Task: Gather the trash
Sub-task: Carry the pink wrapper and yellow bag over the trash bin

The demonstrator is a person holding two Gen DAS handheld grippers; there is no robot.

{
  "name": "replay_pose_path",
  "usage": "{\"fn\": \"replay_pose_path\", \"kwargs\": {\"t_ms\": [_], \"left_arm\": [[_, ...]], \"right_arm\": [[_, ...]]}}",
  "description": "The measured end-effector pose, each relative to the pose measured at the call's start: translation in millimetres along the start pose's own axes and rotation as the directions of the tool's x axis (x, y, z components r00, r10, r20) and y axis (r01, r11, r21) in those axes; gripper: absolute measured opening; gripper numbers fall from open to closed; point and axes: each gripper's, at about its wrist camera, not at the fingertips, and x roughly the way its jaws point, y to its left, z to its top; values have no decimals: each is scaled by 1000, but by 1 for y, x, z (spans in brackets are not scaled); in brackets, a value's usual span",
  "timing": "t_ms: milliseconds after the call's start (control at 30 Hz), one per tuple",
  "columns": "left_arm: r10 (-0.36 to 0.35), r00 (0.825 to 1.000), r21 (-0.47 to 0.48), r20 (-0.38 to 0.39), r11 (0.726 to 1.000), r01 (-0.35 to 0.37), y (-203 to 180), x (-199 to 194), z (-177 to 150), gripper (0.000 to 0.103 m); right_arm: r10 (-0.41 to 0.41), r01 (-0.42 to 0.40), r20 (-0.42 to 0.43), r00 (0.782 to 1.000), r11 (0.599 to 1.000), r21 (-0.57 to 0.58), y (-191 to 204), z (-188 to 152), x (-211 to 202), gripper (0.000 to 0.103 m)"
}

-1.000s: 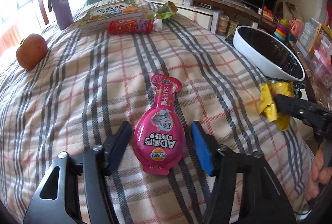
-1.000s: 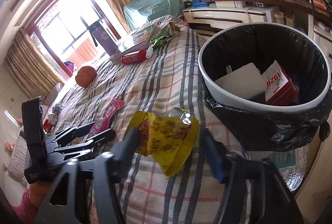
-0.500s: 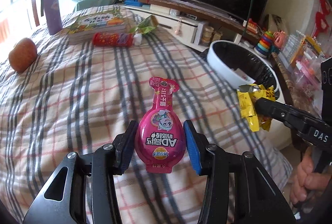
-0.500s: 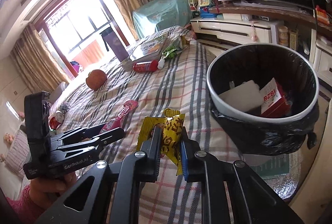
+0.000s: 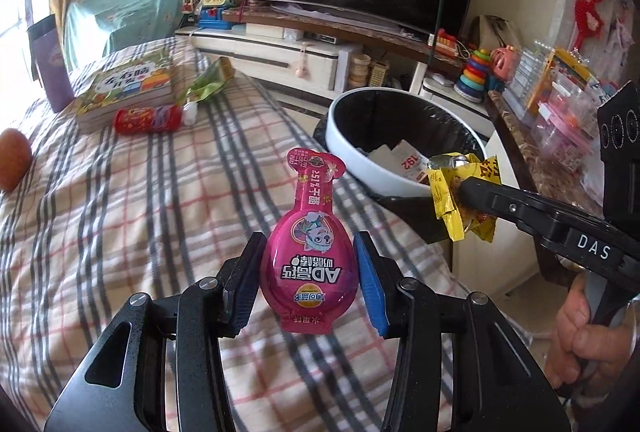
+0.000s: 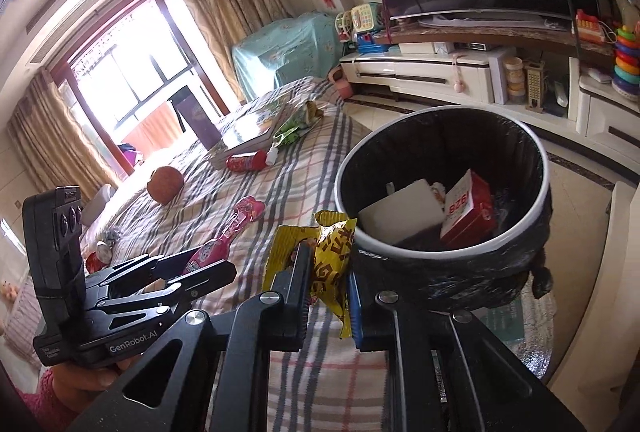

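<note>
Pink pouch (image 5: 309,259) clamped between left tongs (image 5: 308,282), yellow wrapper (image 6: 328,264) between right tongs (image 6: 329,306)

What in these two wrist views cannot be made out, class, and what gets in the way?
- Bin contents: right wrist view, its near wall hides whatever lies under the white block and red box.
- Yellow wrapper: same view, the right claw covers its print.
- Pink pouch: left wrist view, its back faces away.
- Book title: left wrist view, too small.
</note>
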Motion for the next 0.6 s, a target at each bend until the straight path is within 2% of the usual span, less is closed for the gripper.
{"fn": "replay_pose_path", "kwargs": {"t_ms": [600], "left_arm": [[-32,999,84,8,996,31,-41,18,30,44]], "right_arm": [[-63,61,58,996,997,49,-41,23,-17,16]]}}
